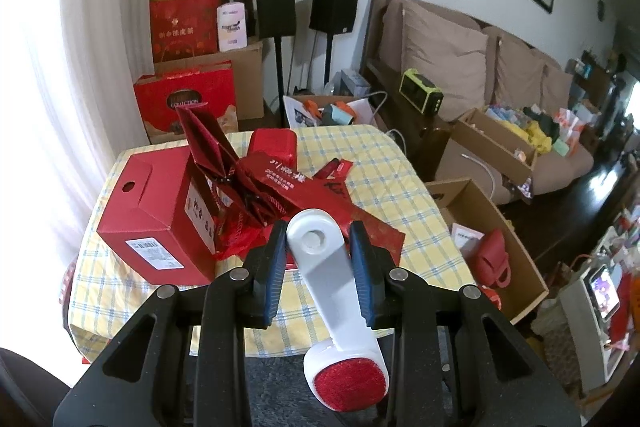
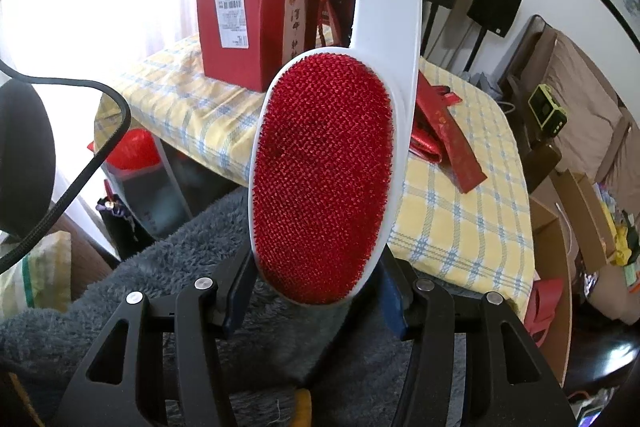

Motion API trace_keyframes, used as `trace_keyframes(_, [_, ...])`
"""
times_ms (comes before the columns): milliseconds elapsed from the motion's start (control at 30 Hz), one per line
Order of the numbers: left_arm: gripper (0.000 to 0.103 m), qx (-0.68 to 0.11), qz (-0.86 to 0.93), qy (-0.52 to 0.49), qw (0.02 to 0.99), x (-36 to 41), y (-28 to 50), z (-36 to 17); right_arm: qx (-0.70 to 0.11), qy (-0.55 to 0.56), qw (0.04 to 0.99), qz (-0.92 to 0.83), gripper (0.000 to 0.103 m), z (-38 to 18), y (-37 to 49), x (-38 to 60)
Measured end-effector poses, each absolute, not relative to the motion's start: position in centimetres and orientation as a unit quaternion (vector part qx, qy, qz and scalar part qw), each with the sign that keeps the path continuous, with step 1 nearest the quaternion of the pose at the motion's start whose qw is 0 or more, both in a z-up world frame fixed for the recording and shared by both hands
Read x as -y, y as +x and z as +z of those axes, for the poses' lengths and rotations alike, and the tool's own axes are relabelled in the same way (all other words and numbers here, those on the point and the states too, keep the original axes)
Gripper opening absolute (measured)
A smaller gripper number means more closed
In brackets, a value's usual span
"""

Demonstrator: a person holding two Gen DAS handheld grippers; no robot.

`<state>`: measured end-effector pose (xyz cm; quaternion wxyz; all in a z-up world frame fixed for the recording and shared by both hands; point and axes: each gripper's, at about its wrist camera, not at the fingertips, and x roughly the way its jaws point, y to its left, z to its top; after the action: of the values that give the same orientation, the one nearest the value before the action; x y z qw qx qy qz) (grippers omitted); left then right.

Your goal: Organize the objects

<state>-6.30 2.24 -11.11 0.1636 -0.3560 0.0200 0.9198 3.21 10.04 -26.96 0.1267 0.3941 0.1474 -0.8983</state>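
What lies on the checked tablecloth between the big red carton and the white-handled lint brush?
In the left wrist view, crumpled red paper decorations and flat red envelopes fill the stretch between carton and brush.

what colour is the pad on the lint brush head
Red, set in a white frame and handle. The lint brush pad shows best in the right wrist view.

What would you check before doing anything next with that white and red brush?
1. Left hand-held gripper clamps the brush handle: ok.
2. Right hand-held gripper clamps the brush's red head: cannot tell, pads hidden behind it.
3. Brush lifted off the table: ok.
4. Bare tablecloth near the front edge for setting it down: ok.
5. Red box standing clear of the brush: ok.
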Motion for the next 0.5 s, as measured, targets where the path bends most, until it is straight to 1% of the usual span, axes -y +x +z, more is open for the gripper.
trace_keyframes(500, [0.028, -0.021, 0.928, -0.329, 0.174, -3.1, -4.5, -9.2, -0.129, 0.383, 0.122, -0.907, 0.054, -25.8, 3.3, -11.1])
